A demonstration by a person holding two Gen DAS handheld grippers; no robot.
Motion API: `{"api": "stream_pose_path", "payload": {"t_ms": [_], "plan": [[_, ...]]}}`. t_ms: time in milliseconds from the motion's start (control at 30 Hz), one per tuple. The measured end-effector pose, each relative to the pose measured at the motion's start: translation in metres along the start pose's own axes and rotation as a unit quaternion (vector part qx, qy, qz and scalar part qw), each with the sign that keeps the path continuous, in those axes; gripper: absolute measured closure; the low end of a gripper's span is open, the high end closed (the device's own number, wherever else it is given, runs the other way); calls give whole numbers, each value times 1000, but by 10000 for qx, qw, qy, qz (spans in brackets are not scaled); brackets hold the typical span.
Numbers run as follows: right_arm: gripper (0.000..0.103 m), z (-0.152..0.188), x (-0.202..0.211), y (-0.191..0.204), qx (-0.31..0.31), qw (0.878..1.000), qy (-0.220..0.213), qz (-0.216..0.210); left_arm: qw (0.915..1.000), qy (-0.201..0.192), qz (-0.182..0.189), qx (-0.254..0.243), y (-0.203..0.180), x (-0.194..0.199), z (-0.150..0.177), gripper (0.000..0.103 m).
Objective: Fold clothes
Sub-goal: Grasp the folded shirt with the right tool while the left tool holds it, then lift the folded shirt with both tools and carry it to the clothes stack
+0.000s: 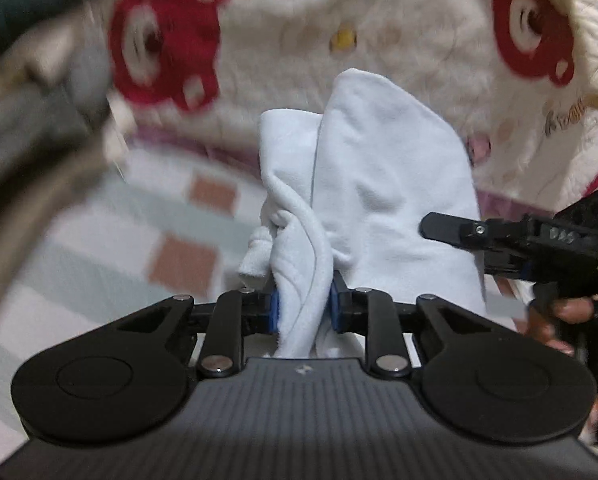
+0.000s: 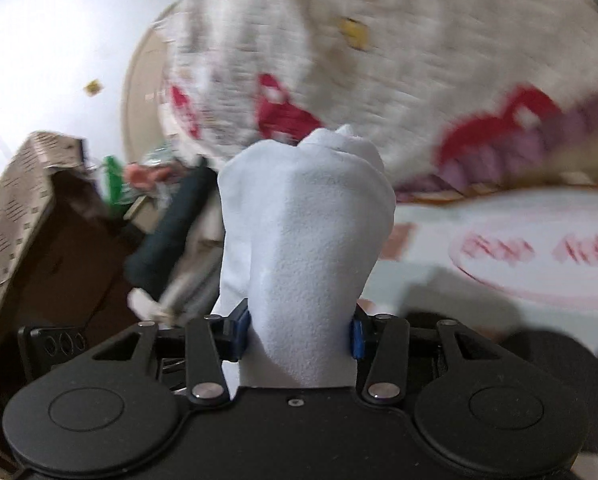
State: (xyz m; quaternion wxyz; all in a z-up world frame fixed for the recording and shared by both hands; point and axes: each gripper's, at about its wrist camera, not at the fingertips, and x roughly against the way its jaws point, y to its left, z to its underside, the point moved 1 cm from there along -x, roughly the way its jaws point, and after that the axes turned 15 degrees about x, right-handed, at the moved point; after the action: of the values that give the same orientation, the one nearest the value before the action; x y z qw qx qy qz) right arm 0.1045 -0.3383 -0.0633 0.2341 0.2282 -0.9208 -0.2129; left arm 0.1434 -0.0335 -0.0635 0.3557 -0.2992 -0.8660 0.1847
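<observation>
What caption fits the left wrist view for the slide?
Left claw shut on bunched pale blue cloth, right claw alongside, bear-print quilt behind.

The pale blue-white fleece garment (image 1: pixel 379 184) looks soft, matt and finely napped. Behind it, the cream quilted blanket with red bear patches (image 1: pixel 283 32) is stitched, padded cloth. The black left gripper (image 1: pixel 304 312) is matt plastic with a ribbed body, shiny metal rivets and blue pads (image 1: pixel 274 312)

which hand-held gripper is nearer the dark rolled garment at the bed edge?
Probably left. The left hand-held gripper has the dark rolled garment off to its left; the right hand-held gripper sits further right.
</observation>
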Motion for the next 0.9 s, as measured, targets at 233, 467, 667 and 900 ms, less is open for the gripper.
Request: {"api": "stream_pose_path", "payload": {"t_ms": [233,467,667,900], "plan": [[52,-75,-34,66,428,9962,102,-754,9966,-751,-291,175,12,75,-63,81],[52,-160,-110,132,297,9833,707,-1653,9862,-1123,-1039,-634,34,141,-164,81],[52,-204,-202,163,-384,9717,975,-2118,9764,-1485,-1553,-233,81,170,-241,81],[46,-208,-309,159,-886,9756,1194,-1617,9666,-890,-2400,99,156,107,-297,81]]}}
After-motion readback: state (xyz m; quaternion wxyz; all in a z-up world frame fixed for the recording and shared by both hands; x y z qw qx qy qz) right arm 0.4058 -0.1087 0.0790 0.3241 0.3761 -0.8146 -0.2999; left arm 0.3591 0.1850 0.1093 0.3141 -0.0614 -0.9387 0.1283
